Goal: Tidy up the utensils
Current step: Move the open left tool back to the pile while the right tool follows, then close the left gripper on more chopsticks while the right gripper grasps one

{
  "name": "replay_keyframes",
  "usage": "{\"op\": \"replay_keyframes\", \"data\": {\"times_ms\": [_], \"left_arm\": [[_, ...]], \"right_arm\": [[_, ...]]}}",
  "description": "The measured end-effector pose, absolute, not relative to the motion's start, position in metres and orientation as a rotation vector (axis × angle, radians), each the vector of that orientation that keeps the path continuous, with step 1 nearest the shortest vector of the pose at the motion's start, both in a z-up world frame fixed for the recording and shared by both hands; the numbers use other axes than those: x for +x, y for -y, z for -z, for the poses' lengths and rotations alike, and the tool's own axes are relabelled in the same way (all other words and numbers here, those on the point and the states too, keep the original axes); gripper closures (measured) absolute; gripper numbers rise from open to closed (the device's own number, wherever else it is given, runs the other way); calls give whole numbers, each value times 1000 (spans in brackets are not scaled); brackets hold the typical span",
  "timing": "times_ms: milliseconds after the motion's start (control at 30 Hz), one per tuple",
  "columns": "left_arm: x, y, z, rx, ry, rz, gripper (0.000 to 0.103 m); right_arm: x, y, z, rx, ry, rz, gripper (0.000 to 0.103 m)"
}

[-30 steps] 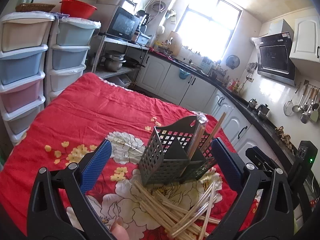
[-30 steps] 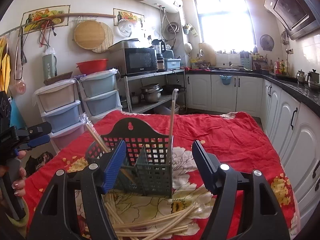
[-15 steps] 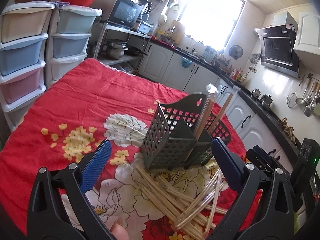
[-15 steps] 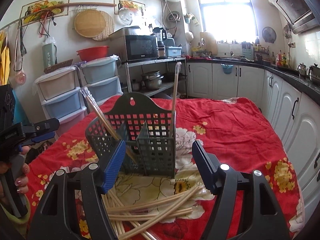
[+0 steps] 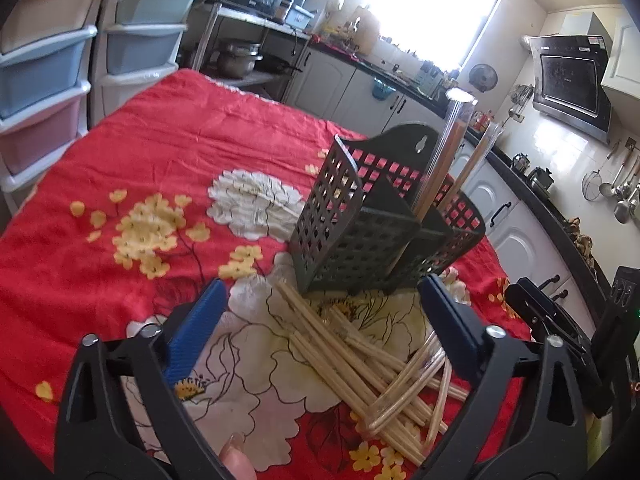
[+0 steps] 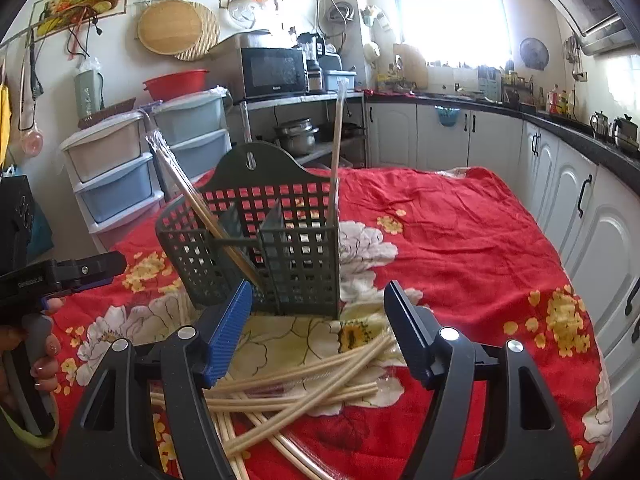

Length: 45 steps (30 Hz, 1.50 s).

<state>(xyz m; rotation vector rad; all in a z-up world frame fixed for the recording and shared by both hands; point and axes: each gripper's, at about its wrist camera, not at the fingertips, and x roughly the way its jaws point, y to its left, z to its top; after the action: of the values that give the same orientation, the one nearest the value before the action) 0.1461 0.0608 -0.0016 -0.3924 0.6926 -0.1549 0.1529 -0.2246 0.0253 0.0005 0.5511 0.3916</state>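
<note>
Desk: a red floral cloth [image 5: 168,128] covers it; both wrist views look down on the same spot from opposite sides.
Holder: a dark perforated utensil holder [image 5: 360,232] stands upright near the middle of the cloth, split into compartments, its arched back plate with a hanging slot rising above the rim.
Sticks in holder: chopsticks in clear sleeves [image 5: 444,160] lean in it; the right wrist view shows one sleeved bundle slanting in the left compartment [image 6: 192,196] and one standing nearly upright at the right-hand corner [image 6: 335,148].
Loose pile: pale chopsticks [image 5: 360,364] lie crossed on the cloth just in front of the holder, some in clear sleeves; the right wrist view shows the same heap [image 6: 304,384] running under its own fingers.
Left gripper: left gripper [image 5: 320,336] hangs over the pile, jaws wide and just narrowed a little, nothing pinched between the blue pads [image 5: 196,332].
Right gripper: right gripper [image 6: 316,332] has its jaws moderately apart above the heap, gripping nothing.
Only in left view: a fingertip [image 5: 236,456] at the bottom edge; a wall oven [image 5: 568,80] on the right.
Only in right view: a hand [image 6: 40,356] on the left gripper's handle; a microwave [image 6: 272,68] and red basin [image 6: 176,80] on the shelf side.
Both views: stacked plastic drawers [image 5: 48,60] beside the desk.
</note>
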Motion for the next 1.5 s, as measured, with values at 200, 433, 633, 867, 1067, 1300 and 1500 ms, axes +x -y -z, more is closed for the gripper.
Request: {"op": "replay_keyframes", "data": {"times_ms": [200,433,633,867,1067,1300,1500], "left_arm": [[153,-61,19,-441,-760,190,48],[166,-56,41,-508,-842,235,72],[183,-59,51,-557,-882,230,73],[199,-66,63,-558,-931,174,73],[203,-68,70,-557,-949,172,84],[202,-76,72,-605,-947,203,90],[199,-90,74,-669,-938,228,95]], "right_arm": [[154,225,-16,-1,-582,-375,37],[159,226,-9,0,-613,-360,37],[165,226,1,2,-656,-346,37],[173,229,12,21,-703,-336,37],[177,230,15,30,-721,-338,37],[184,231,25,34,-775,-328,37],[193,238,37,81,-843,-295,37]]}}
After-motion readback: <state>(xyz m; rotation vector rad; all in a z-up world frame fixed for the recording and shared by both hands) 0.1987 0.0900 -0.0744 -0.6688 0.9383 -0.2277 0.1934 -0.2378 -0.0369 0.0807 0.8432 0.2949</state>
